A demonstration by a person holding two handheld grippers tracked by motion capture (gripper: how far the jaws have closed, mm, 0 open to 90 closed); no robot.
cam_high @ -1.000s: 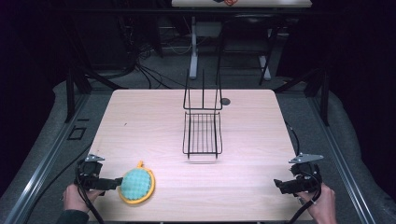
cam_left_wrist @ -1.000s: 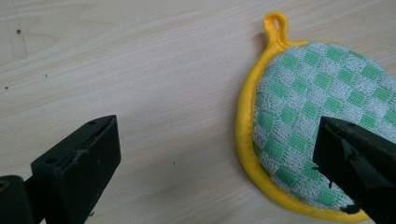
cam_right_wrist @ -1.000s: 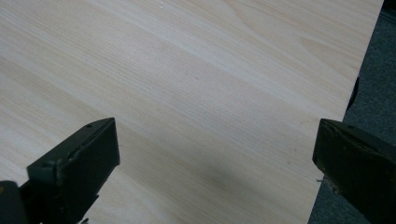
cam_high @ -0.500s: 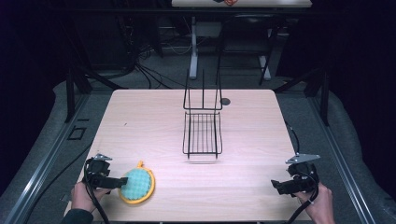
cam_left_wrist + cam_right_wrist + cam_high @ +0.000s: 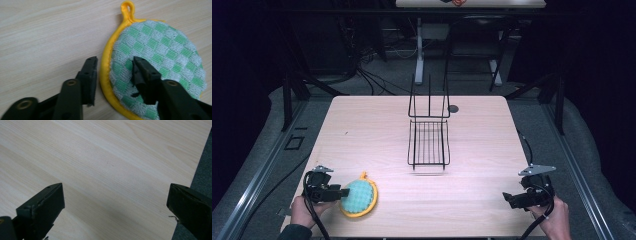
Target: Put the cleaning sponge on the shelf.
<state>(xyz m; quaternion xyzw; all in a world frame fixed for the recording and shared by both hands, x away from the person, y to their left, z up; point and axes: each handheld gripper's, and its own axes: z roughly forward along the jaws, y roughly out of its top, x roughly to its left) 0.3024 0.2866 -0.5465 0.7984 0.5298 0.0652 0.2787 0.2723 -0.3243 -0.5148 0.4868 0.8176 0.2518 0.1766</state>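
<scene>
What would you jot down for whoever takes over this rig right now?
Left gripper: open, jaws straddling the yellow rim of the round green-checked pot holder, not yet closed.
Right gripper: open, holding nothing, over bare table at the near right.
Pot holder lies flat, near left; black wire rack stands mid-table.
Done: approach. Left: likely close, then lift.

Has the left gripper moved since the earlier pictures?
Yes. The left gripper has moved right along the table edge, toward the potholder.

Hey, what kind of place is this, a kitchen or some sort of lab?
Likely a lab or test rig, not a kitchen: a bare wooden table with a wire rack and pot holder, loose floor cables, dark surroundings.
</scene>
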